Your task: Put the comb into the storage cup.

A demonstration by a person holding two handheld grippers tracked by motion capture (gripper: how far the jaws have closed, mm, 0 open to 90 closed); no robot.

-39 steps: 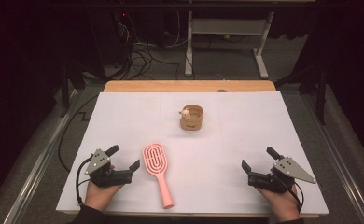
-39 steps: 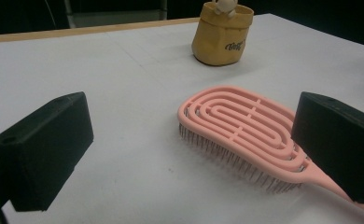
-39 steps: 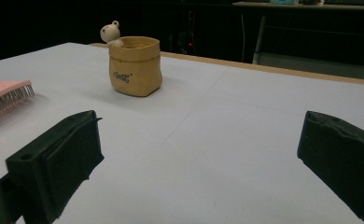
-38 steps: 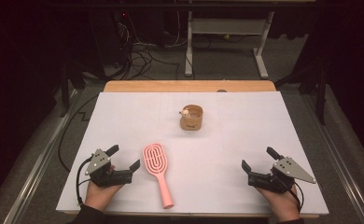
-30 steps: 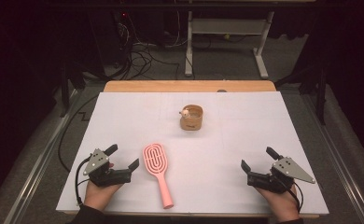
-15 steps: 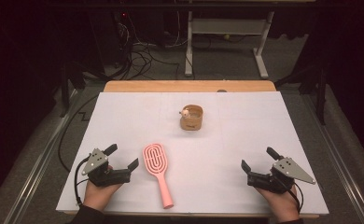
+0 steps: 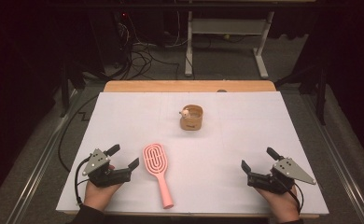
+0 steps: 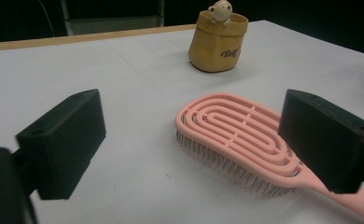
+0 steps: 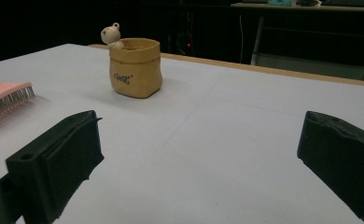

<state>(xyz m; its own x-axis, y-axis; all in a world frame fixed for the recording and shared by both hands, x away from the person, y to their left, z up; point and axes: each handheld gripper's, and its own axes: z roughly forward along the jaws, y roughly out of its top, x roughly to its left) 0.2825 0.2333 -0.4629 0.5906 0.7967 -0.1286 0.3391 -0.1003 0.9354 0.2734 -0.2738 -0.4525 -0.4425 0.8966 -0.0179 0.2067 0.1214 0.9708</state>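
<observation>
One white table (image 7: 124,116) amid dark, cable-strewn floor (image 7: 143,51).

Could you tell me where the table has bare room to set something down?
Bare sheet lies between the pink hairbrush and the right tool, and along the far edge behind the tan pot. It is tightest between the left tool and the brush head.

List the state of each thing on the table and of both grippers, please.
brush: lies flat, bristles down, handle toward the person, untouched.
pot: upright, open top, small bear figure at its rim.
left gripper: open, jaws have just been closing a little, nothing between them.
right gripper: open, nothing held.
</observation>
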